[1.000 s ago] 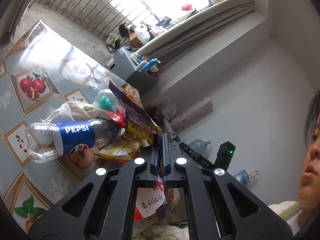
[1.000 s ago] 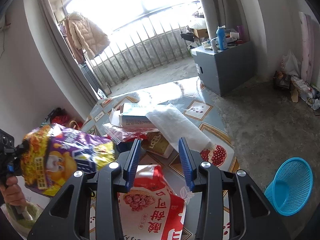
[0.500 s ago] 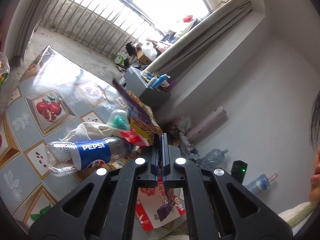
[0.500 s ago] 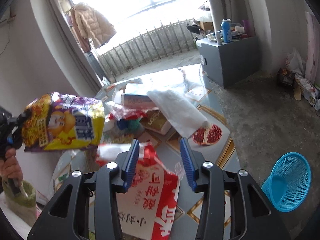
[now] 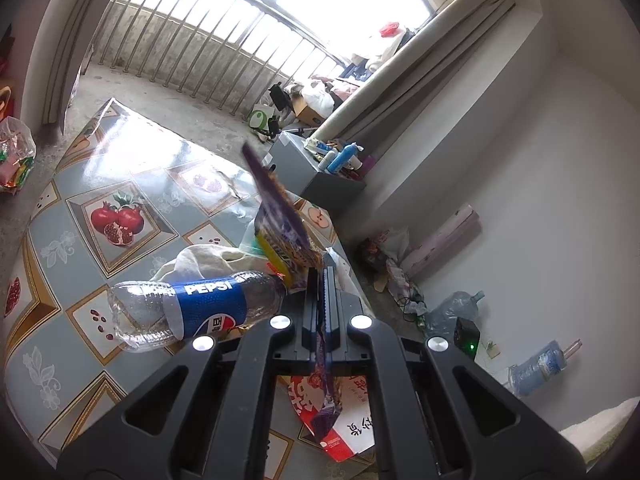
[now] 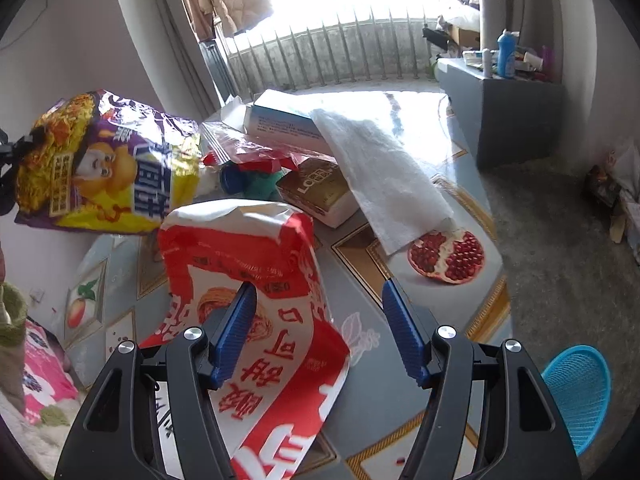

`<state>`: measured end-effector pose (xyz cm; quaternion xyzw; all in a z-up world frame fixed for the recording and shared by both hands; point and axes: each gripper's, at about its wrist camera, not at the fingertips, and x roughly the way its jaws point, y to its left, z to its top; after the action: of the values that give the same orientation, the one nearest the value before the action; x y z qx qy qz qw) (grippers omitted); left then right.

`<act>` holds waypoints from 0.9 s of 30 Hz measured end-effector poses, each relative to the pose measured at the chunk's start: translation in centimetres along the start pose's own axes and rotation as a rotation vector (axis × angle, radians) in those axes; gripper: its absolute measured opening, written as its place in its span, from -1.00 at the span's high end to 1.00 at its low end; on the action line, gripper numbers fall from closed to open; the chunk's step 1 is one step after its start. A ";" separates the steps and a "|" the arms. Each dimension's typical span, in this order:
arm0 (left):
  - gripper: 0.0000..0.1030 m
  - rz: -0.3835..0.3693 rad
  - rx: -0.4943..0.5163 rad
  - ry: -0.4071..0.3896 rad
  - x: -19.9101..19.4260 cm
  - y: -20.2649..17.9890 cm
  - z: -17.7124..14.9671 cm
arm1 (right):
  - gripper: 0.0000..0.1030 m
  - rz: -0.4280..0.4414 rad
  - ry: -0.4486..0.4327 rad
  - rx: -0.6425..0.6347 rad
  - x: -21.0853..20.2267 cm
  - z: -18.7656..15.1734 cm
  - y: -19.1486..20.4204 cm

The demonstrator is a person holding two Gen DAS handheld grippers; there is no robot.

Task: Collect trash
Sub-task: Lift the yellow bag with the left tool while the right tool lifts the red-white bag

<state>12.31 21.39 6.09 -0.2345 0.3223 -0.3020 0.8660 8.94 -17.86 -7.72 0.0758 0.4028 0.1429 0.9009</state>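
My left gripper (image 5: pixel 319 280) is shut on a purple and yellow snack bag (image 5: pixel 280 216), held edge-on above the table; the same bag (image 6: pixel 108 164) hangs at the left of the right wrist view. My right gripper (image 6: pixel 316 304) is open just above a red and white paper bag (image 6: pixel 256 280) on the table, its left finger over the bag. A clear Pepsi bottle (image 5: pixel 192 312) lies on its side under the left gripper. A blue mesh basket (image 6: pixel 576 392) stands on the floor at the right.
The fruit-patterned table (image 6: pixel 400 400) holds a blue and white box (image 6: pixel 280 120), a white sheet (image 6: pixel 380 168), a gold box (image 6: pixel 316 188) and red wrappers (image 6: pixel 256 156). A grey cabinet (image 6: pixel 504 116) stands behind. Water jugs (image 5: pixel 536 368) lie on the floor.
My left gripper has lifted the snack bag higher and pulled back from the table. My right gripper has dropped closer over the red and white bag.
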 end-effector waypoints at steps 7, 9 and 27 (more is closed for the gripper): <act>0.98 0.020 0.003 0.014 0.7 0.0 0.1 | 0.19 0.161 0.045 0.081 2.2 0.5 -1.8; 0.98 0.021 0.005 0.014 0.7 0.0 0.1 | 0.41 0.185 0.047 0.093 2.2 0.3 -1.9; 0.98 0.004 0.093 0.035 1.0 -2.4 0.5 | 0.90 0.287 -0.169 0.315 -5.4 -3.0 -4.1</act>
<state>12.37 19.06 7.42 -0.1883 0.3237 -0.3191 0.8706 4.04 -23.43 -6.92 0.2837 0.3285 0.1980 0.8789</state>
